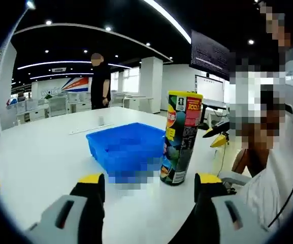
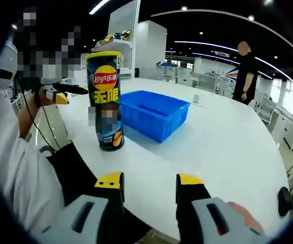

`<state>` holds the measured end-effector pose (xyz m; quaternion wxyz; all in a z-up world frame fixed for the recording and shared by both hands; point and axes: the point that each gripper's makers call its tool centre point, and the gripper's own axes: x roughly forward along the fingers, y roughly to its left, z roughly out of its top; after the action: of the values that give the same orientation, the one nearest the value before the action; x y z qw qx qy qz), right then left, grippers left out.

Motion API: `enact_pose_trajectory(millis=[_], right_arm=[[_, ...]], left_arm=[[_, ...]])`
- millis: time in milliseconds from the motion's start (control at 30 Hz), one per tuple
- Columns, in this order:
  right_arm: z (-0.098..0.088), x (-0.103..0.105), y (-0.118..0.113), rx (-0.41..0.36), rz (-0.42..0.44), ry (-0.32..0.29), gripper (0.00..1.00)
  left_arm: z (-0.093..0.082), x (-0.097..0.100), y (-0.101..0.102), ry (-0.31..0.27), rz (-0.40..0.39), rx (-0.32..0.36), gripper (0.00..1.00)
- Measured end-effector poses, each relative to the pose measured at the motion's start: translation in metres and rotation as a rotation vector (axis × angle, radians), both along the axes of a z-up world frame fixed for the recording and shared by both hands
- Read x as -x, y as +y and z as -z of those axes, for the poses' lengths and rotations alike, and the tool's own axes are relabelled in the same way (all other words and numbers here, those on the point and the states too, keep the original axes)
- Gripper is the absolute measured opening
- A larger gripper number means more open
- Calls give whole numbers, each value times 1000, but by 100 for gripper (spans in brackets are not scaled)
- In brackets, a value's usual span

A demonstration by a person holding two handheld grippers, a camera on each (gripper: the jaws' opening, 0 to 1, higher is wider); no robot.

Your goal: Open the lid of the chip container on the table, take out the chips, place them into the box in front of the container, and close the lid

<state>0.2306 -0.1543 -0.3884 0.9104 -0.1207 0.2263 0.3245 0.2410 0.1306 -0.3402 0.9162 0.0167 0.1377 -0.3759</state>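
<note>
The room is bright. Long ceiling lights (image 1: 169, 20) and small round ones shine from a dark ceiling. The white bench (image 1: 39, 152) gleams, with soft shadows. Straight lines bend near the edges. Things look a little fuzzy.

Colours on the white table

The chip container (image 2: 105, 99) is yellow-lidded, with a red-and-yellow logo over a dark, seemingly blue-black base; the box (image 2: 154, 114) is bright blue; the table (image 2: 222, 152) is white; the grippers' tips are yellow.
</note>
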Motion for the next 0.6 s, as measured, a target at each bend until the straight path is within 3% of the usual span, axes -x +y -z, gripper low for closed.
enact_pose_trajectory(millis=[300, 600], right_arm=[[4, 2, -2, -6, 3, 17, 40], [-1, 4, 0, -30, -12, 11, 41]], left_arm=[[4, 4, 1, 7, 6, -24, 72], [2, 2, 2, -6, -12, -23, 77]])
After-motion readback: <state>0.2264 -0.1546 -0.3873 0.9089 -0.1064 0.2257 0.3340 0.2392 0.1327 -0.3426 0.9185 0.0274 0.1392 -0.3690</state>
